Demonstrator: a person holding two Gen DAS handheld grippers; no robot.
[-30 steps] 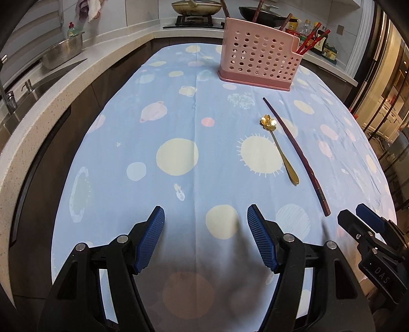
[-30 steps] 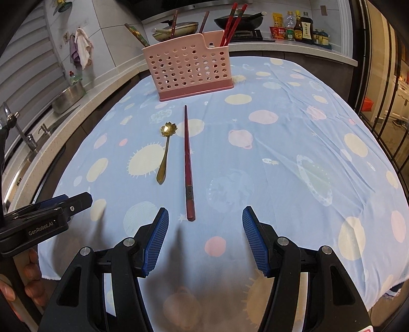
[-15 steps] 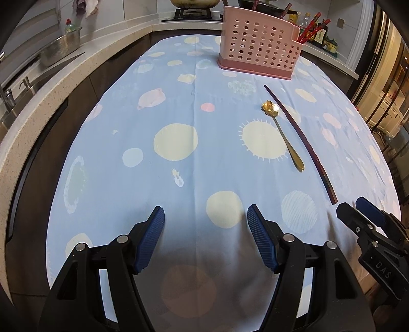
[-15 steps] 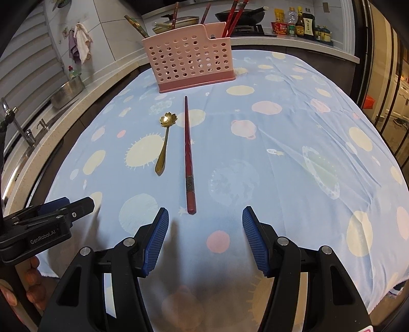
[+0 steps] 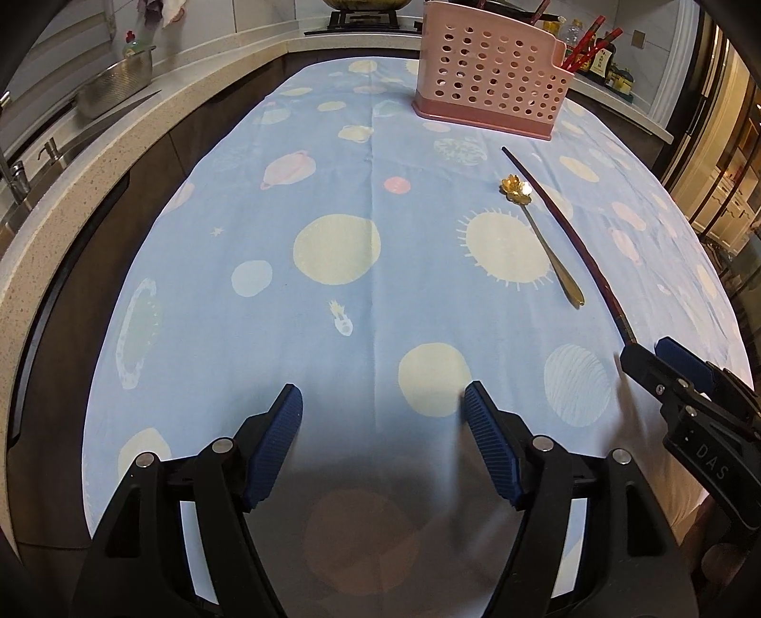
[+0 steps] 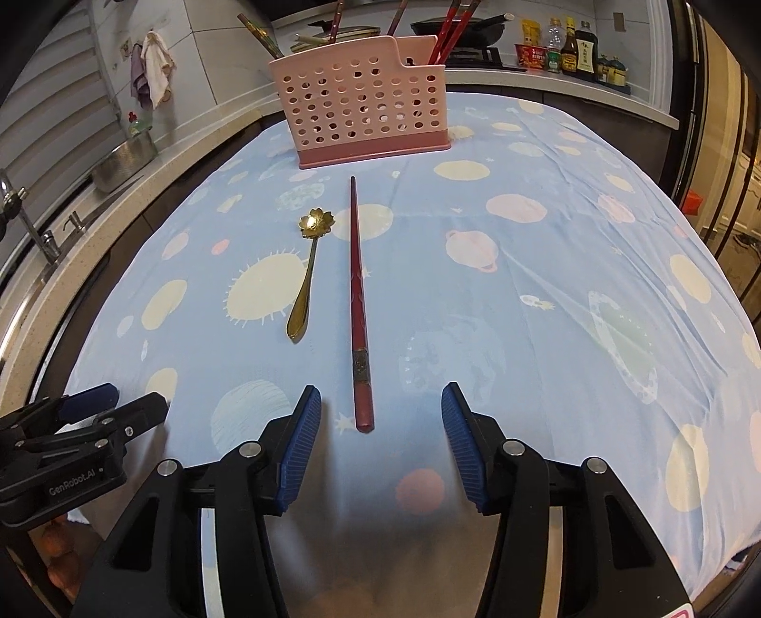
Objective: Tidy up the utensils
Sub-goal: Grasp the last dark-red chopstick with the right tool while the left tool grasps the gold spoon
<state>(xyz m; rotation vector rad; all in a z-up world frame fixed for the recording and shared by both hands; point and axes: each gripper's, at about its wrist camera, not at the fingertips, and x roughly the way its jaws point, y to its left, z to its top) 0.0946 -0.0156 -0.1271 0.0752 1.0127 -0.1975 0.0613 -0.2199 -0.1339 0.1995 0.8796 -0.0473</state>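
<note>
Both tools, left tool (image 5: 383, 418) and right tool (image 6: 380, 418), gape wide and empty above the tabletop (image 6: 547, 266), the red chopstick (image 6: 357, 304) (gold spoon (image 6: 307, 275) just left) lying before the far pink holder (image 6: 361, 104).

**A tiled kitchen around a cloth-covered table**

Beyond the fingers spreads a table under a pale blue tablecloth (image 5: 333, 304) printed with planets and suns. To the left of the fingers runs a speckled stone countertop (image 5: 95, 157), with a steel basin (image 6: 124, 161) on it and a faucet (image 6: 28, 223) nearer. White wall tiles (image 6: 209, 62) rise behind, where a cloth (image 6: 154, 66) hangs; slatted blinds (image 6: 52, 109) fill the far left. Straight ahead, past the fingertips, a gas stove (image 5: 366, 21) carries a dark pan (image 6: 461, 26). Sauce bottles (image 6: 570, 50) line the counter ahead and right. To the right stand dark-framed glass doors (image 5: 727, 157) with warm yellow light behind.
</note>
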